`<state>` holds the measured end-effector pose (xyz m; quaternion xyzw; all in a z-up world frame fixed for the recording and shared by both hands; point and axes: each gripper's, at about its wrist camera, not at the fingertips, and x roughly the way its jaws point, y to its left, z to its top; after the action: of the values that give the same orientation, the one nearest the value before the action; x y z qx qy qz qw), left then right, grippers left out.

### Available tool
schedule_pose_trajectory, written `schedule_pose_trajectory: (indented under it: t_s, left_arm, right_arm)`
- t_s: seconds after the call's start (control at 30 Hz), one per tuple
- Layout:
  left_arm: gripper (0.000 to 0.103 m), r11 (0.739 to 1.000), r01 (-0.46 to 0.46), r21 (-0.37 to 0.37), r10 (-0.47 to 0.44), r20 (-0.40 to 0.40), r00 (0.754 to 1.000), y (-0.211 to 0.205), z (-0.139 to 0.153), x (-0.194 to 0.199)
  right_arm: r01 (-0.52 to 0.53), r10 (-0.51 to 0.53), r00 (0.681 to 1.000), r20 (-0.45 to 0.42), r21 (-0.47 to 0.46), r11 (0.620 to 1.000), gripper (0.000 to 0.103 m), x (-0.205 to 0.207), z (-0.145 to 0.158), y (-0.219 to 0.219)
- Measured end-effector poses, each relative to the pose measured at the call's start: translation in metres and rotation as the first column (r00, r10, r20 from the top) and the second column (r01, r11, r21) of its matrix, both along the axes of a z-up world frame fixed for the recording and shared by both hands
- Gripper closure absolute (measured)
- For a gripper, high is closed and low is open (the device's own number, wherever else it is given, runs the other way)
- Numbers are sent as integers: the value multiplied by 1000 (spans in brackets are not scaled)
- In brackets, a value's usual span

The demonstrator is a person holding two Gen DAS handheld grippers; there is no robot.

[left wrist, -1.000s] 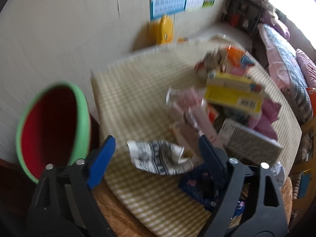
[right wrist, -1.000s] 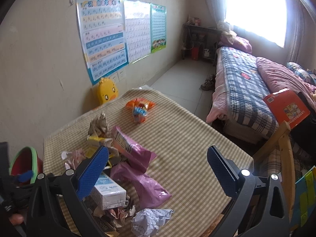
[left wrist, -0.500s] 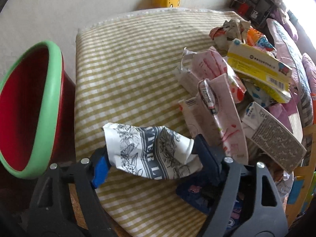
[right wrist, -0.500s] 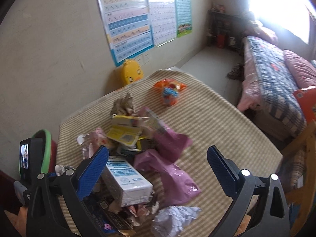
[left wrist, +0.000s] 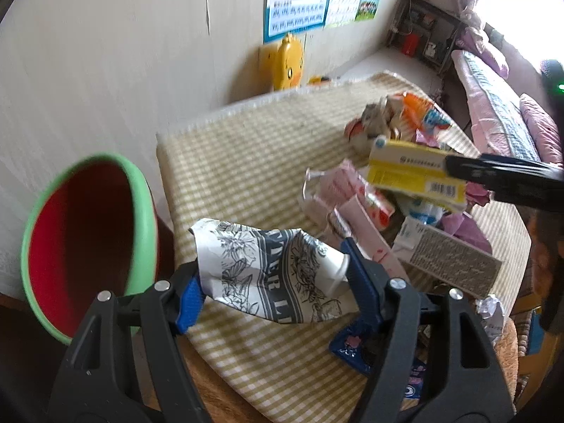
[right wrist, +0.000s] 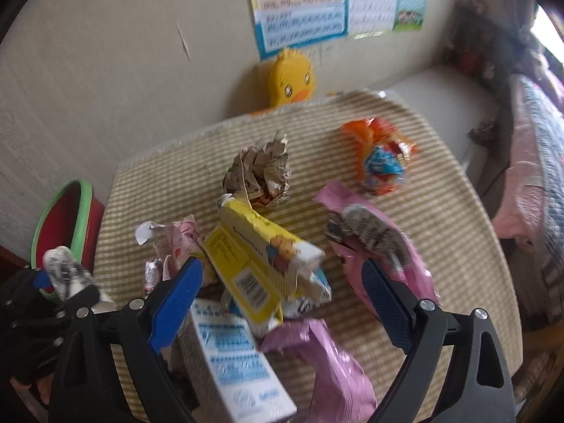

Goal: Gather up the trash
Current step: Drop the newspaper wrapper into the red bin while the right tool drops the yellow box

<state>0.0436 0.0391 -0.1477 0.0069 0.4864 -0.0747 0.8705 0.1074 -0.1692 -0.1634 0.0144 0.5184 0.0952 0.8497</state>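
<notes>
Our left gripper (left wrist: 271,282), our right gripper (right wrist: 280,290) (identical pair), black frames, blue pads, silver screws

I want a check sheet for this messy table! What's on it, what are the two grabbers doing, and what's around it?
Surface: table under a yellow checked cloth, partly bare toward the wall.
Job's things: crumpled printed paper in the left gripper; red bin with green rim beside the table's edge.
Clutter: yellow box, white and blue box, pink wrappers, orange wrapper, crumpled foil, piled together.
Grippers: left is shut on the paper; right gripper is open, its jaws just closing in around the yellow box, pads not yet pressing.
Cables: nothing seen.
Surroundings: duck toy, wall posters, bed.
</notes>
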Motion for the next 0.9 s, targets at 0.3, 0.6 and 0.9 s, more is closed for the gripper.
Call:
schedule_pose_trajectory:
  t_s: [0.3, 0.6, 0.9]
  left_arm:
    - [35, 1000, -16, -12, 16, 27, 1000, 10, 0, 2]
    - [35, 996, -62, -58, 67, 80, 995, 45, 13, 3]
    - [35, 965, -239, -109, 247, 63, 967, 144, 6, -1]
  right_arm:
    - [13, -7, 995, -99, 56, 998, 70, 14, -23, -7]
    - [72, -78, 995, 59, 103, 992, 87, -25, 45, -5]
    - [-79, 41, 988, 149, 260, 962, 87, -46, 93, 77]
